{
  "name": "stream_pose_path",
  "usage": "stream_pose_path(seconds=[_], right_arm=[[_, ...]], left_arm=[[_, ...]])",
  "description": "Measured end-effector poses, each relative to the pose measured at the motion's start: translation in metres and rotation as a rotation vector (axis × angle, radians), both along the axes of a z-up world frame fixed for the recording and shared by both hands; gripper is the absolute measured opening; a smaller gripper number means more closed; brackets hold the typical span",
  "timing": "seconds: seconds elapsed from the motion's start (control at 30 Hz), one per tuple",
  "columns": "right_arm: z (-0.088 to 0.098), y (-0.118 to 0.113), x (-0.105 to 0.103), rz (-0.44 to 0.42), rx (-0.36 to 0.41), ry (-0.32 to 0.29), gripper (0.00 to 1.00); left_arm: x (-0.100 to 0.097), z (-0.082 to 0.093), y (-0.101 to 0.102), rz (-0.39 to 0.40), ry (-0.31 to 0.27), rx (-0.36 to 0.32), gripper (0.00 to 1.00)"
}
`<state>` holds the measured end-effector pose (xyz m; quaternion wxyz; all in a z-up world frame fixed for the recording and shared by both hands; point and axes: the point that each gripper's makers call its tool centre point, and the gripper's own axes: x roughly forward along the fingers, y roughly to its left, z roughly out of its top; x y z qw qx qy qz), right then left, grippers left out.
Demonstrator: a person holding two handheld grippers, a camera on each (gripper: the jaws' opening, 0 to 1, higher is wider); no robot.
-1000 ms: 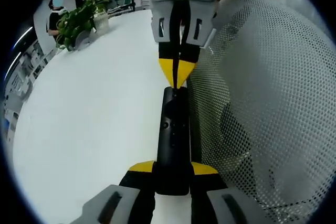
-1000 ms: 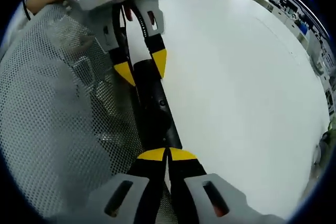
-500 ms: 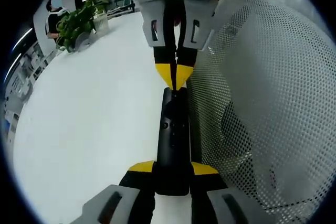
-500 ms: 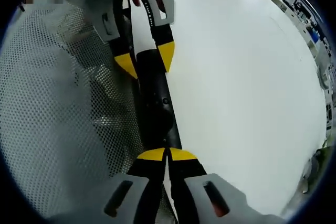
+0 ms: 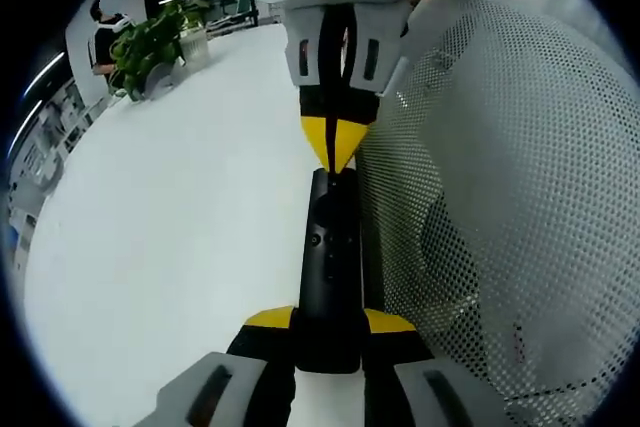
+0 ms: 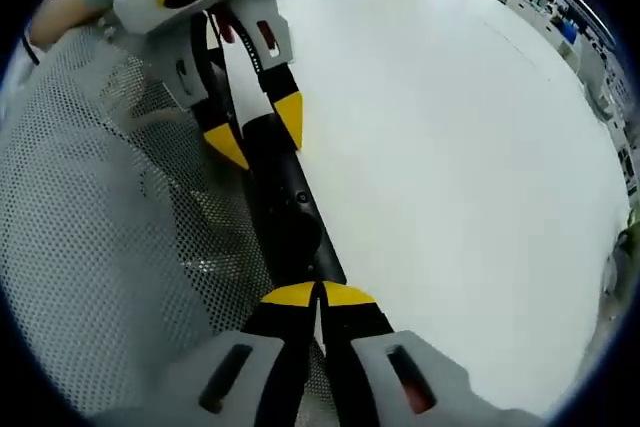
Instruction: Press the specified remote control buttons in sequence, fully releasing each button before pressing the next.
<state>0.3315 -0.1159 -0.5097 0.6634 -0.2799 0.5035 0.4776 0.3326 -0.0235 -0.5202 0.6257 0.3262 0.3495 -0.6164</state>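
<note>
Left tool [image 5: 330, 319] grips the remote [image 5: 329, 267] over the white worktop [image 5: 180, 207]. Right tool [image 6: 318, 294], clenched, tips touching the remote's 12 o'clock end.

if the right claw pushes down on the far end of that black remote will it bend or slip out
Probably neither. The remote looks like a rigid, straight slab, so bending seems unlikely. The left claw clamps its near end, which should resist slipping. Its smooth casing might still pivot slightly under the right claw.

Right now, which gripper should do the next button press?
Right, likely. The right gripper has its jaws shut to a tip at the far end of the remote, near the buttons. The left gripper is shut on the remote's near end, steadying it on the table.
</note>
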Motion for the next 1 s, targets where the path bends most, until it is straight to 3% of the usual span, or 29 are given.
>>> stream_pose_path(seconds=[0.13, 0.23, 0.73, 0.93, 1.0], right_arm=[[0.003, 0.013, 0.001, 0.005, 0.036, -0.014, 0.0], [-0.001, 0.013, 0.001, 0.059, -0.009, -0.039, 0.0], [-0.001, 0.013, 0.001, 0.187, -0.056, -0.073, 0.0], [0.0, 0.011, 0.002, 0.162, -0.01, -0.061, 0.0], [0.0, 0.011, 0.003, 0.107, 0.009, -0.026, 0.0]], left_arm=[[0.0, 0.001, 0.0, 0.01, 0.007, 0.0, 0.24], [0.0, 0.001, 0.0, 0.013, 0.01, 0.001, 0.24], [0.0, 0.002, 0.0, 0.016, 0.018, 0.0, 0.24], [0.0, 0.002, 0.0, 0.017, 0.019, 0.0, 0.24], [0.0, 0.001, -0.001, 0.026, 0.023, 0.003, 0.24]])
